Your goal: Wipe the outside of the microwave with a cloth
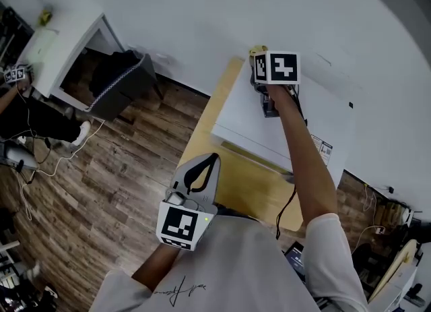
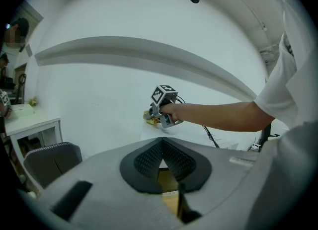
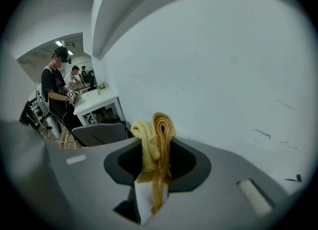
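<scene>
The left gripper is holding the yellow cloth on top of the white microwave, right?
Not quite. The right gripper holds the yellow cloth on the white microwave; the right gripper view shows it pinched between the fingers. The left gripper is shut on nothing.

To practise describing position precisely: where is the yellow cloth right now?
In the head view, the yellow cloth sits pinched in the right gripper at the far left corner of the microwave top, close to the white wall.
</scene>
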